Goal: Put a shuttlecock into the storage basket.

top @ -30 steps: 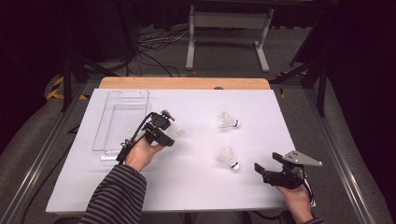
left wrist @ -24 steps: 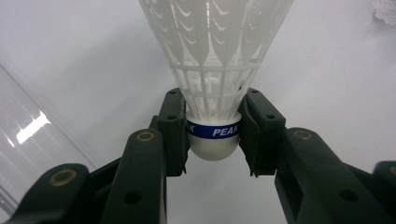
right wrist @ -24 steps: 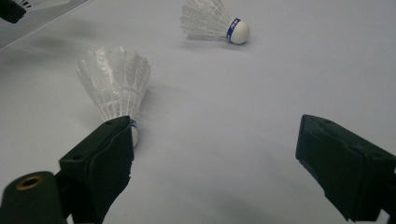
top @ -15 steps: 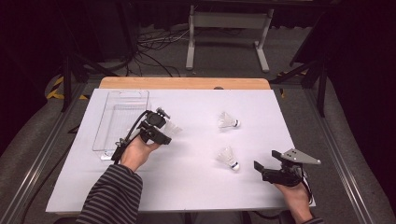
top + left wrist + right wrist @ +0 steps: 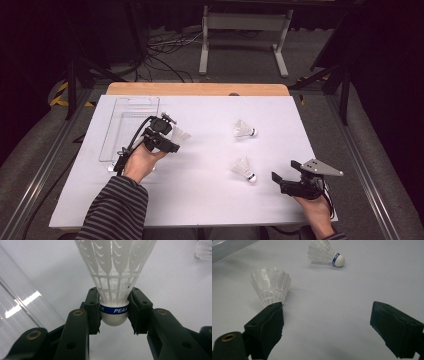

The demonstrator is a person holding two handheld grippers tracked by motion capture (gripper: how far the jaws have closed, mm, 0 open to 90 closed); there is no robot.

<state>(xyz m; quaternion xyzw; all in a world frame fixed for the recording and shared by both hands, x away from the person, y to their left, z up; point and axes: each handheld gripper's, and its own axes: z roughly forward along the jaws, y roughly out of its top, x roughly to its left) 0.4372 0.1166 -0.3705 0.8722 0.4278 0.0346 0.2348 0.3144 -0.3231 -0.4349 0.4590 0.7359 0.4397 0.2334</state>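
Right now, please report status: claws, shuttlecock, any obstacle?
Left claw shut on shuttlecock, beside clear box. Right claw open, empty. Two loose shuttlecocks on table, not in the way.

My left gripper (image 5: 114, 312) is clamped on a shuttlecock (image 5: 115, 272), one pad at each side of its cork base, skirt pointing away from my jaws. My right gripper (image 5: 327, 322) rests low, jaws spread wide, apparently with nothing between the pads.
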